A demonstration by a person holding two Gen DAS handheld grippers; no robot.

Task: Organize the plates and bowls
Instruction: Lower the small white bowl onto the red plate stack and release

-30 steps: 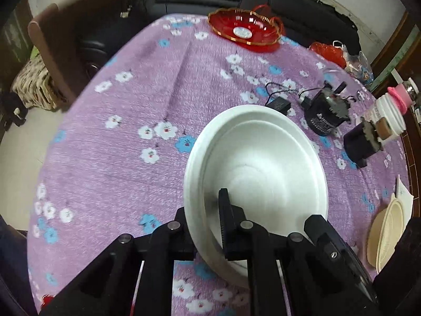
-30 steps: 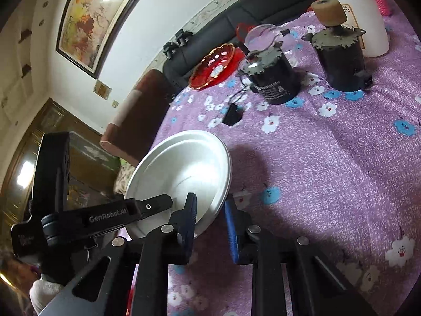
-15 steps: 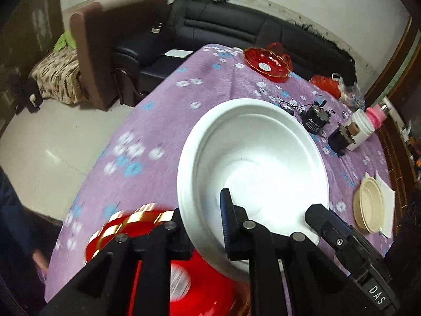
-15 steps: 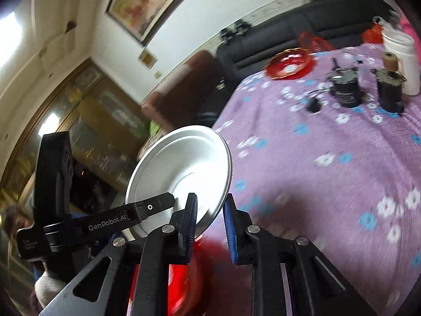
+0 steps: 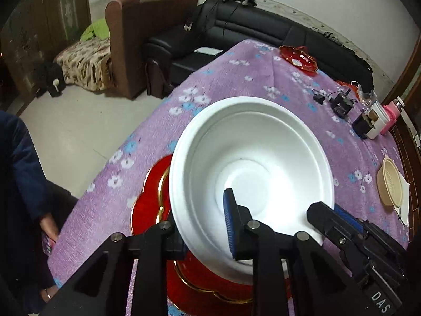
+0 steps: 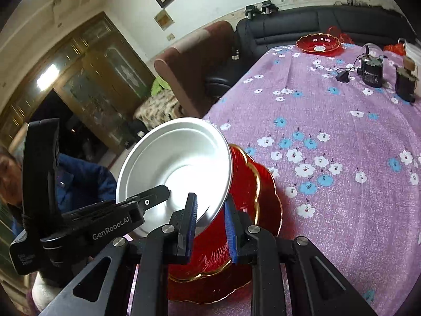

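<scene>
Two grippers meet on one white bowl, seen first from the left wrist. In that view the white bowl fills the centre of the frame, its hollow facing the camera and its rim running down between the left gripper's fingers at the bottom. The jaws have just been opening; the blue-padded finger stands inside the bowl clear of its wall, and the other finger is hidden behind the rim, so the hold looks loosened. Under the bowl, at lower left of centre, a red gold-rimmed dish lies on the purple flowered tablecloth. The right gripper comes in from the lower right and reaches the bowl's near edge. At the right edge a beige bowl sits on the cloth, and a second red dish lies far off at the upper right. A person's blue sleeve shows at the left edge.

From the right wrist, the bowl hangs tilted at centre left, over the red dish at bottom centre. The right gripper has the bowl's lower rim between its blue pads, clamped on it with only a narrow gap. The left gripper reaches into the bowl from the lower left. The far red dish is at the upper right.
</scene>
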